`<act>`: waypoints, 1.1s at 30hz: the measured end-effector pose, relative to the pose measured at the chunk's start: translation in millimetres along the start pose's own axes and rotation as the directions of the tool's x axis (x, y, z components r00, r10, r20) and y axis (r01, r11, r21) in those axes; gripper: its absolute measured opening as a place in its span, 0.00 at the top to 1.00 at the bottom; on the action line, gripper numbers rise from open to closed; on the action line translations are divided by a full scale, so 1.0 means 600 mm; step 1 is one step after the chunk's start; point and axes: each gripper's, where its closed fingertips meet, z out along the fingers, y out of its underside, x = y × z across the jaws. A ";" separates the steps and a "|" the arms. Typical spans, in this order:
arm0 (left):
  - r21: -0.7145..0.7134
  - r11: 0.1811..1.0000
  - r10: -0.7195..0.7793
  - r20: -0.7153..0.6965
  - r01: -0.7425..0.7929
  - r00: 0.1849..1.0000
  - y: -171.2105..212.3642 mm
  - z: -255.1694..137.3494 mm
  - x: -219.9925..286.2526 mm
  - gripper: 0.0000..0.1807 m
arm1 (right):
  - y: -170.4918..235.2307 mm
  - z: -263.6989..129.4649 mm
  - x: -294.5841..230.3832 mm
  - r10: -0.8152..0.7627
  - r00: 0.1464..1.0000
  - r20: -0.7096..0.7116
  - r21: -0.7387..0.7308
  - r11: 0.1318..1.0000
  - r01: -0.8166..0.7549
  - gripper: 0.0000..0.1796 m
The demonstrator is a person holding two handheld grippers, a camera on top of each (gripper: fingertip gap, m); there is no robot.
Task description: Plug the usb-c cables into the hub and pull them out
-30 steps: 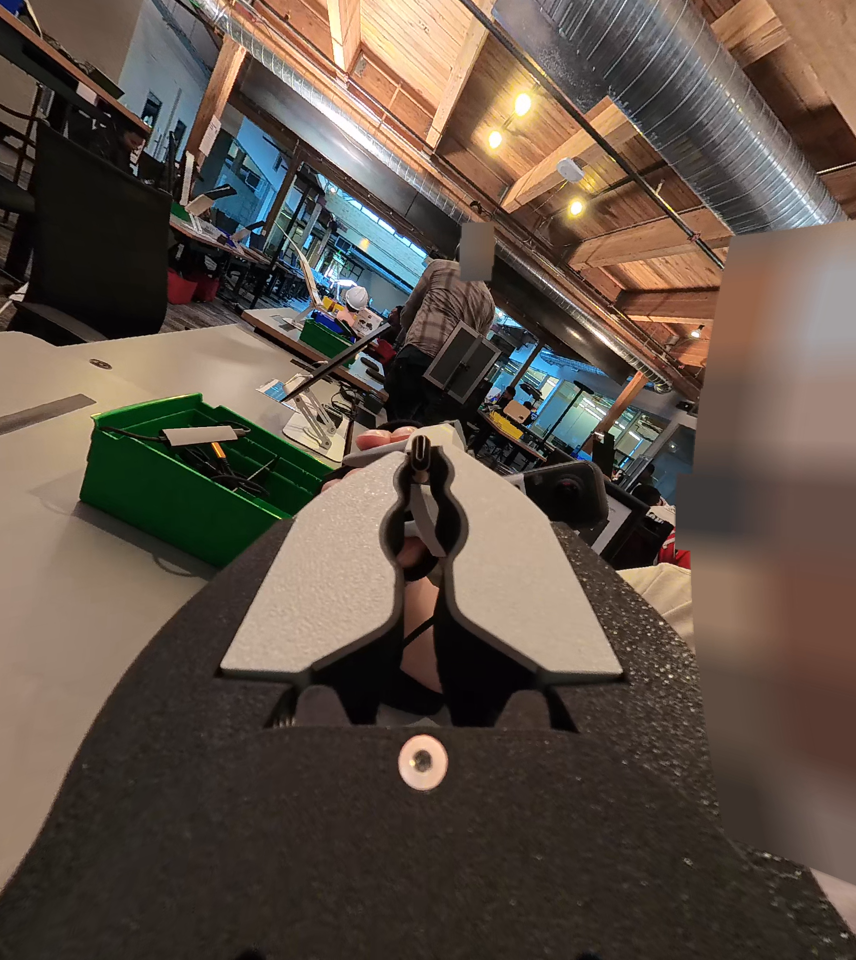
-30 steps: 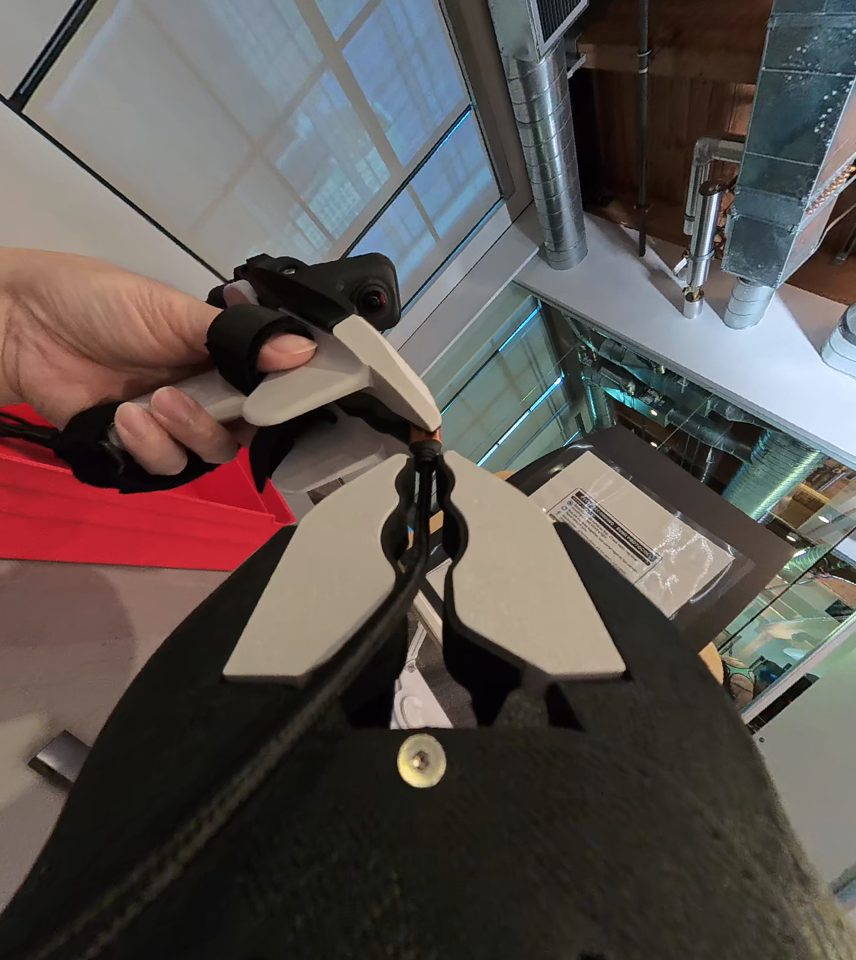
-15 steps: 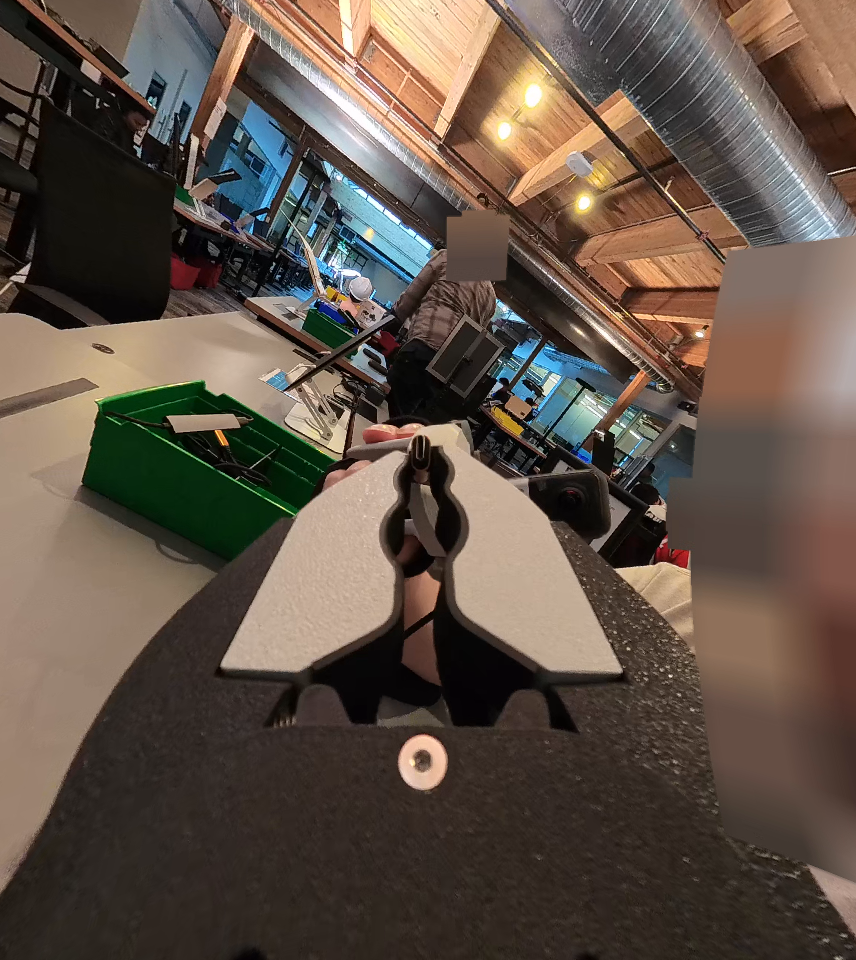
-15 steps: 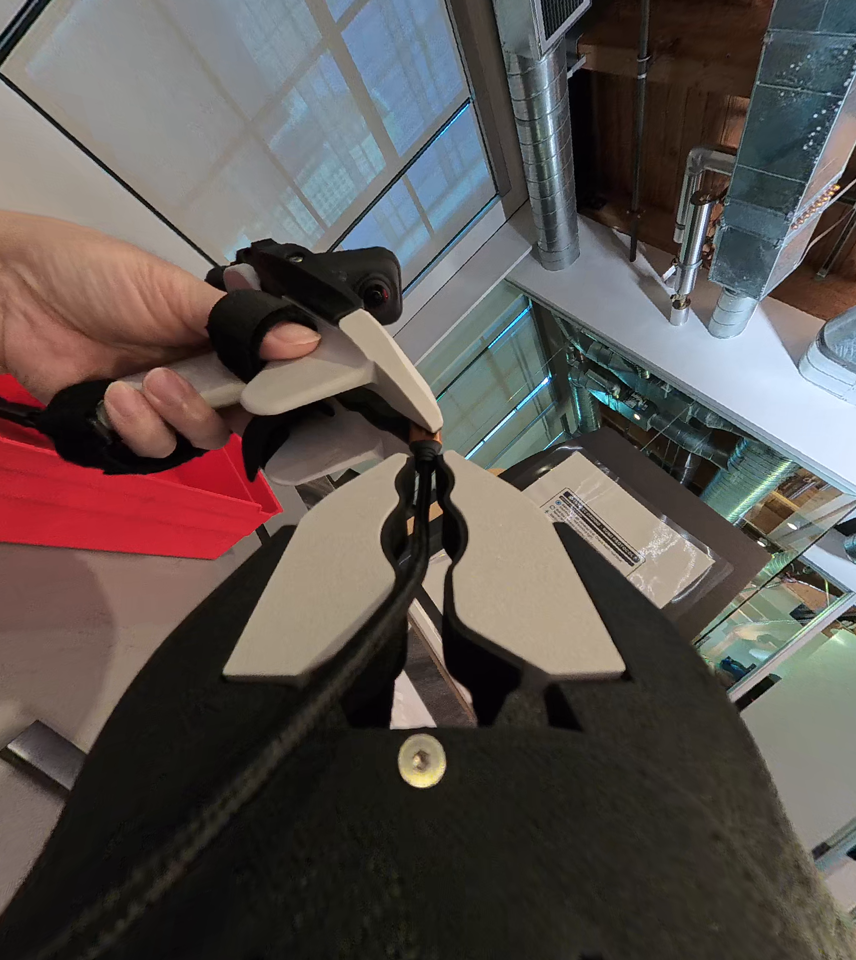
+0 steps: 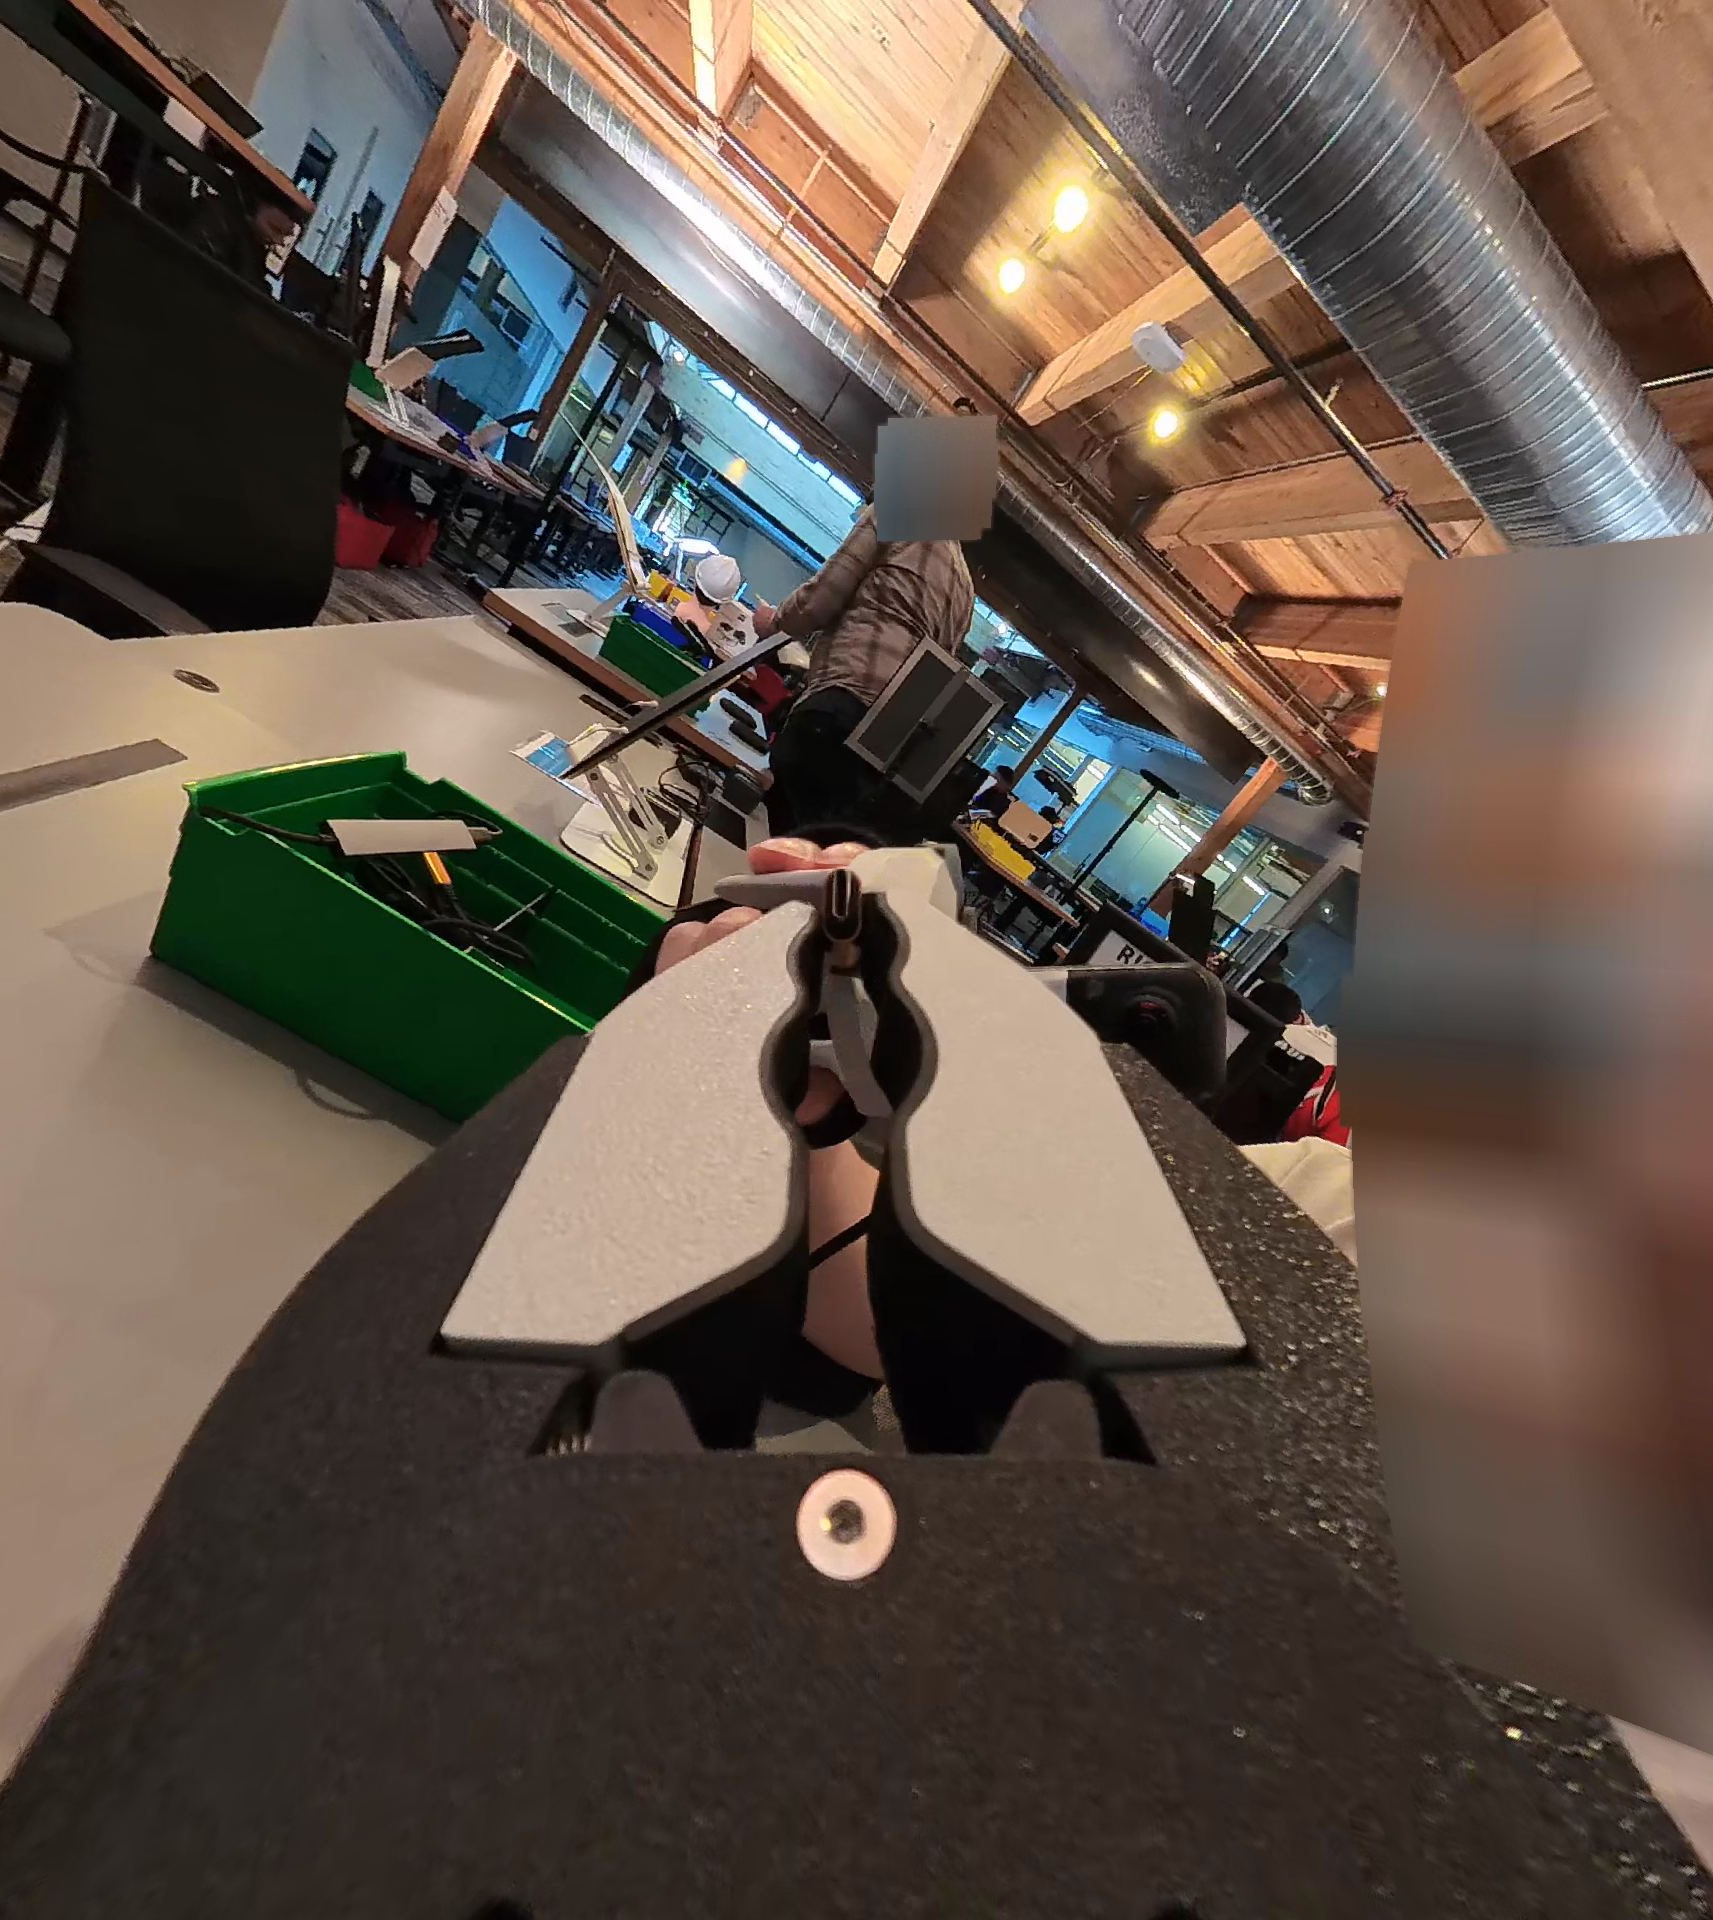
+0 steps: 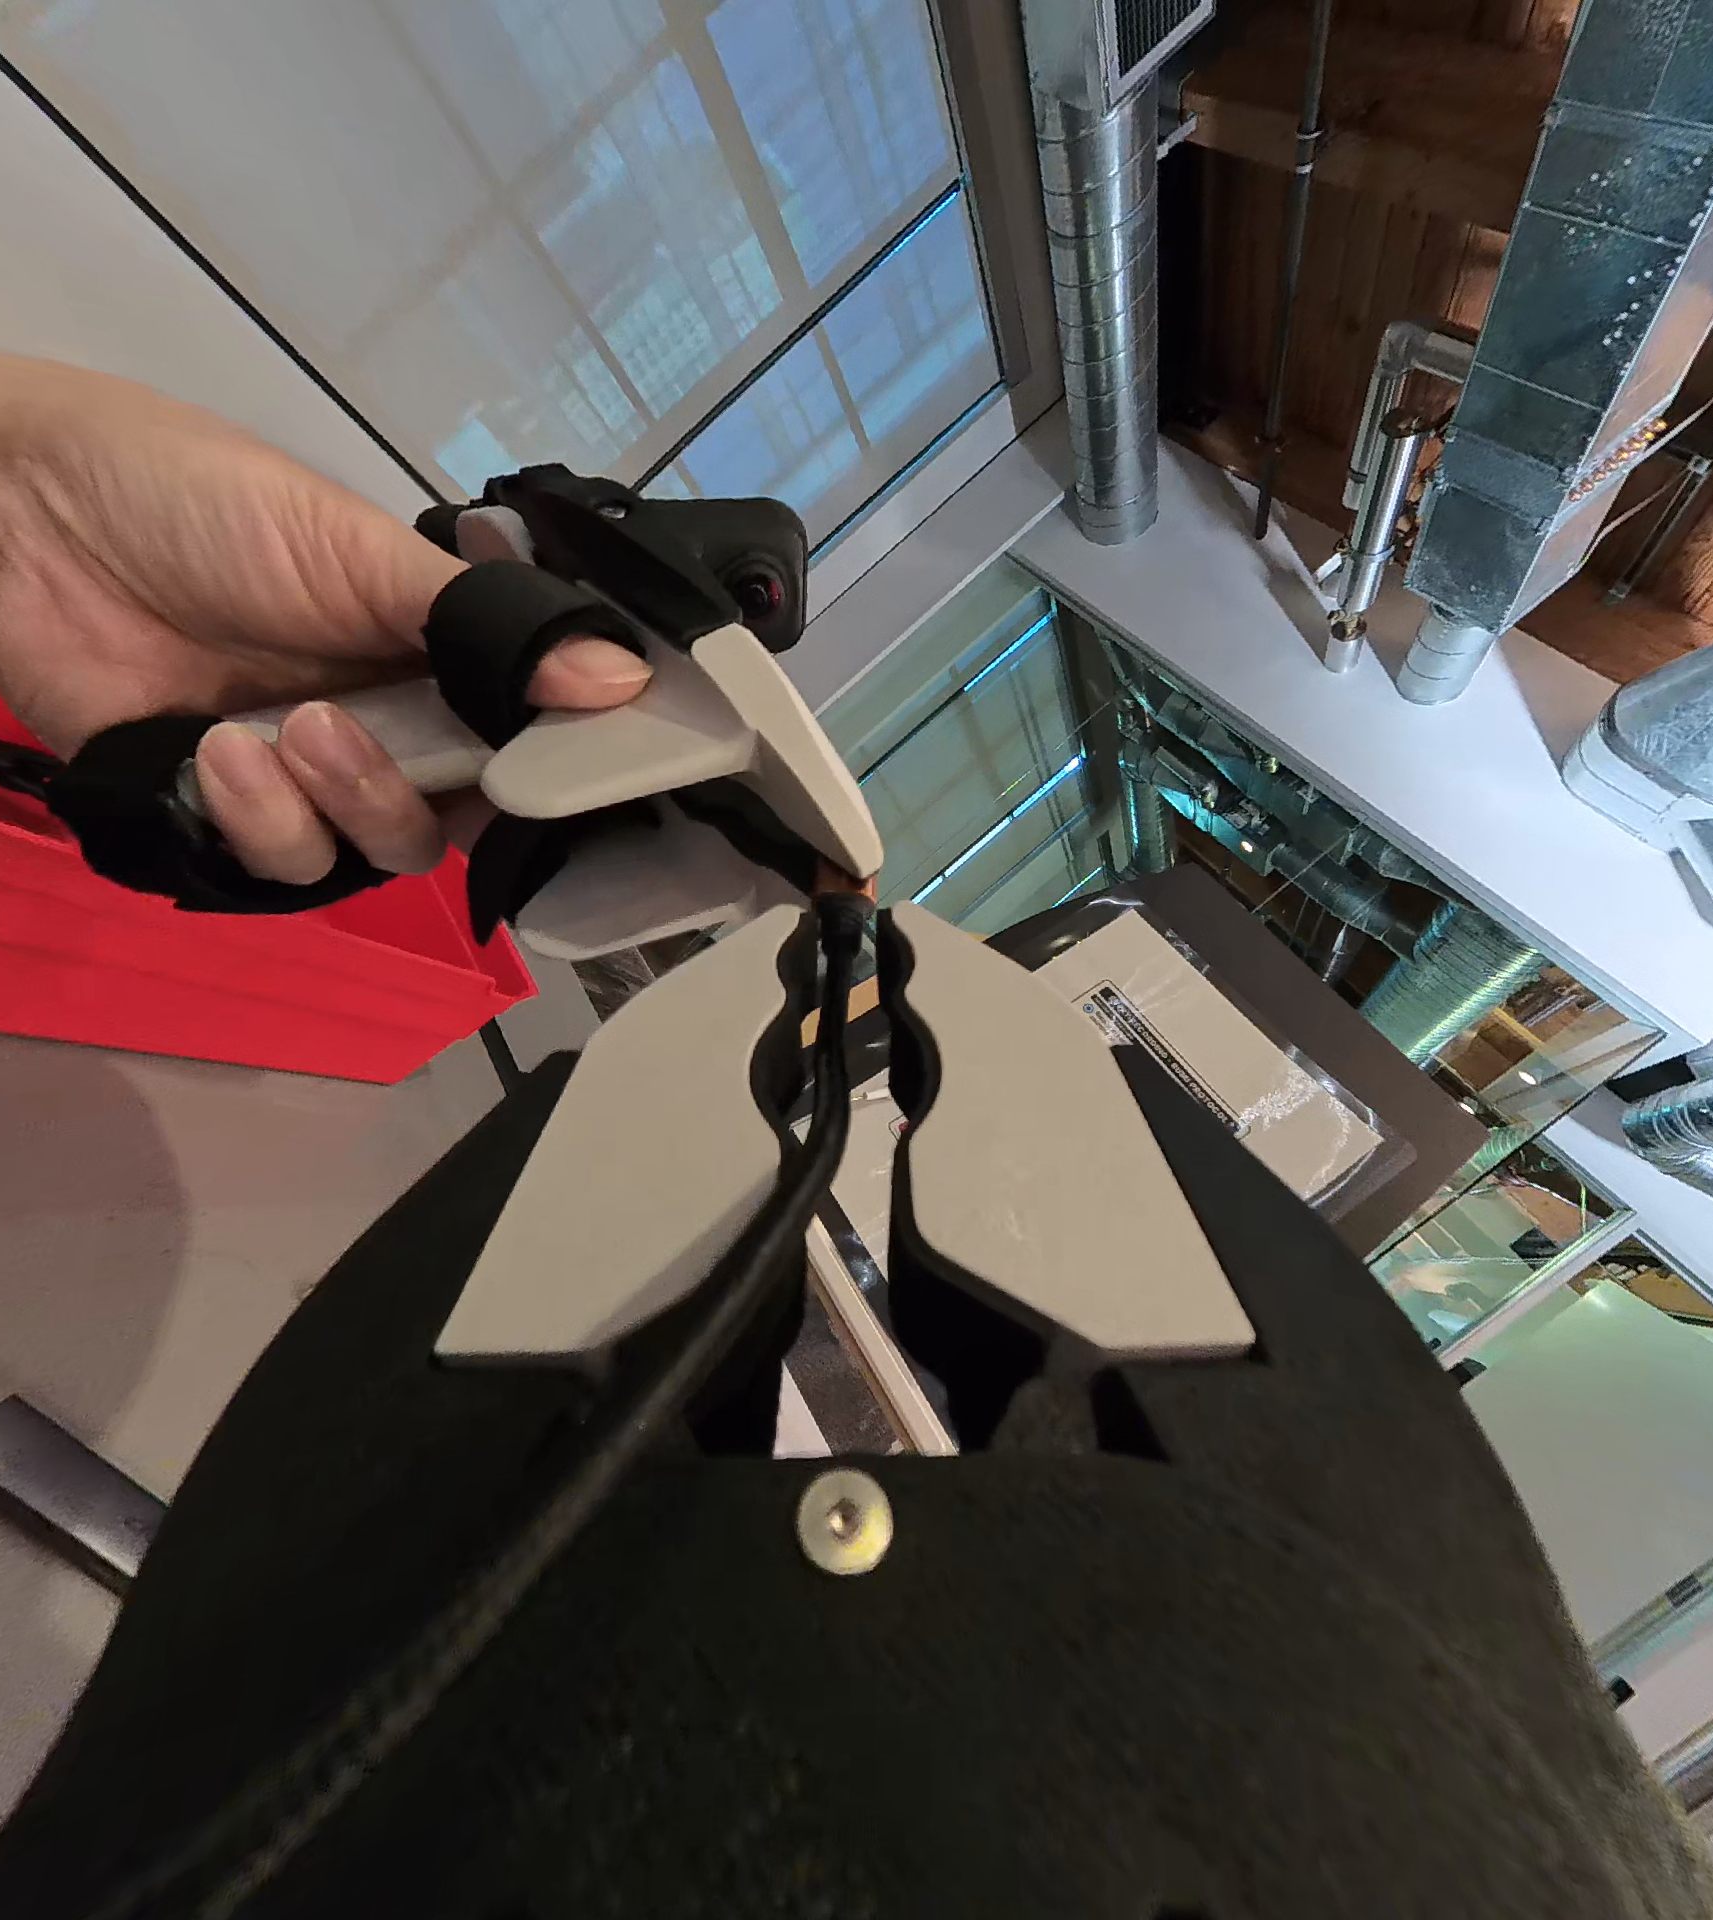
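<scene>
My left gripper [image 5: 844, 920] is shut on the metal end of a usb-c cable plug [image 5: 844, 902], which points at its camera. My right gripper [image 6: 844, 925] is shut on the same black cable [image 6: 810, 1132] just behind its copper collar [image 6: 847, 885]. The cable trails back over the right gripper's body. The two grippers meet tip to tip above the table. The left gripper [image 6: 847, 868] and the hand holding it show in the right wrist view. A flat grey hub [image 5: 400, 834] lies in a green bin [image 5: 343, 966] among other cables, to the left.
The grey table [image 5: 52, 1195] lies below. A red bin [image 6: 156, 966] stands behind the left hand. A bagged sheet [image 6: 1216, 1091] lies on a dark mat. A person [image 5: 883, 623] stands at a far desk. Left and right tips are no more than a few centimetres apart.
Both grippers have stayed tip to tip on the cable end. Both cameras have shifted slightly, and the left hand sits a little higher in the right wrist view.
</scene>
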 end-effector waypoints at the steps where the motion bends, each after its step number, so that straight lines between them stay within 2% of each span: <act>1: 0.003 1.000 -0.001 -0.002 0.001 1.000 -0.001 -0.001 0.001 0.97 | 0.000 0.000 -0.001 -0.004 1.000 0.000 -0.003 1.000 0.004 0.94; 33: 0.002 1.000 0.000 0.001 0.000 1.000 0.000 -0.001 0.001 0.97 | 0.003 0.003 -0.002 -0.018 1.000 -0.015 -0.020 1.000 0.018 0.95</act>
